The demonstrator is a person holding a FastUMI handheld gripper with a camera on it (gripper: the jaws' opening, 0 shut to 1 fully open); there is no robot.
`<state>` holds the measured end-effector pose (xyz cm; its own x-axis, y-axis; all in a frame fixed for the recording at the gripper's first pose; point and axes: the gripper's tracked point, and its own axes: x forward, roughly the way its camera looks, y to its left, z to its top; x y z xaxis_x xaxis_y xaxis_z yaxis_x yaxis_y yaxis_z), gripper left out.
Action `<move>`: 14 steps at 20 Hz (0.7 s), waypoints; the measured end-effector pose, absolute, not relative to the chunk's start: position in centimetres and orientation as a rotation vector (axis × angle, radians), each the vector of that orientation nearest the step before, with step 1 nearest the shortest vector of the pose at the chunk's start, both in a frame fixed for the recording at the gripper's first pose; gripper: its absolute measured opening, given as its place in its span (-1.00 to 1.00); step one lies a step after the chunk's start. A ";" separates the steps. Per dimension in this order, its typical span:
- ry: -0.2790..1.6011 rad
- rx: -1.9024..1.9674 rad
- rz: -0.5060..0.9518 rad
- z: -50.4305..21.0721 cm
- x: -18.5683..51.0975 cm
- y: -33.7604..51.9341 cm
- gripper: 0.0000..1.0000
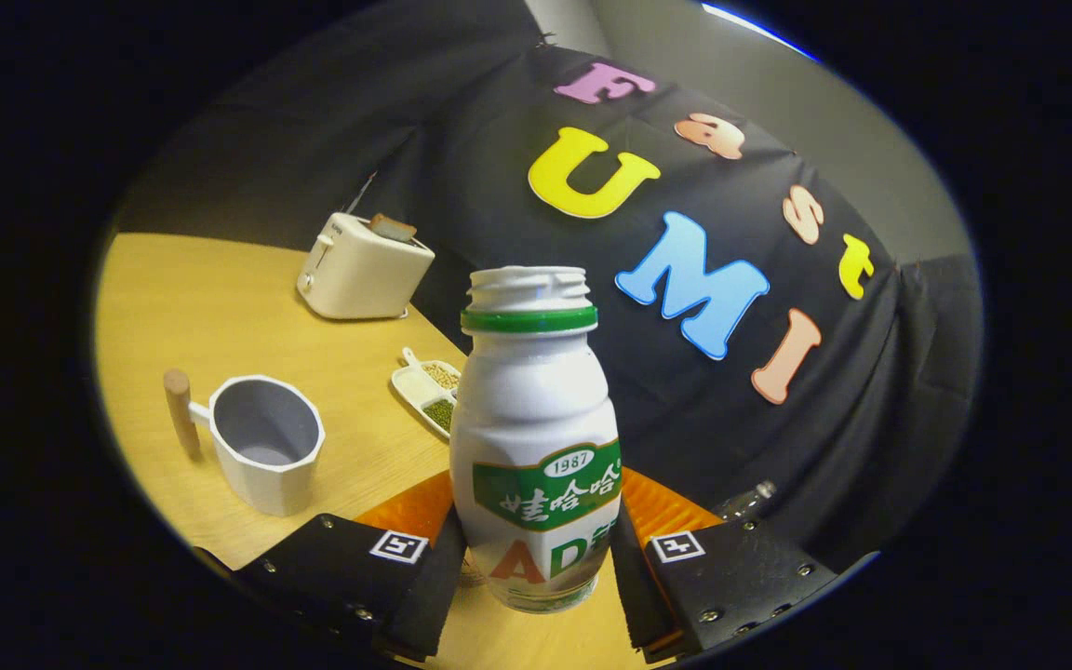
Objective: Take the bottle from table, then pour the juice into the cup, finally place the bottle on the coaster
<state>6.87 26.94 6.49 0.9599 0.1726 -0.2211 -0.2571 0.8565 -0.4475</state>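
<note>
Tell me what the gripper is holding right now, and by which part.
The gripper is shut on the white plastic bottle with a green neck ring, uncapped. Its two fingers press on the bottle's lower body from either side, at the label.

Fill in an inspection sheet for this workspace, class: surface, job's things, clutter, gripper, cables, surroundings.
Surface: wooden table, light tan.
Job's things: capless white bottle upright between the fingers; orange coaster behind it; empty grey cup with wooden handle beside it.
Clutter: cream toaster holding toast; divided dish of beans beyond the bottle.
Gripper: gripper, both fingers against the bottle's lower body.
Cables: nothing seen.
Surroundings: black cloth wall behind the table.
</note>
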 end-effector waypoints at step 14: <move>0.151 -0.043 0.280 6.4 7.4 26.0 0.45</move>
<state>7.45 26.05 6.40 0.9498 0.2719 -0.1549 -0.2784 0.9602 -0.0215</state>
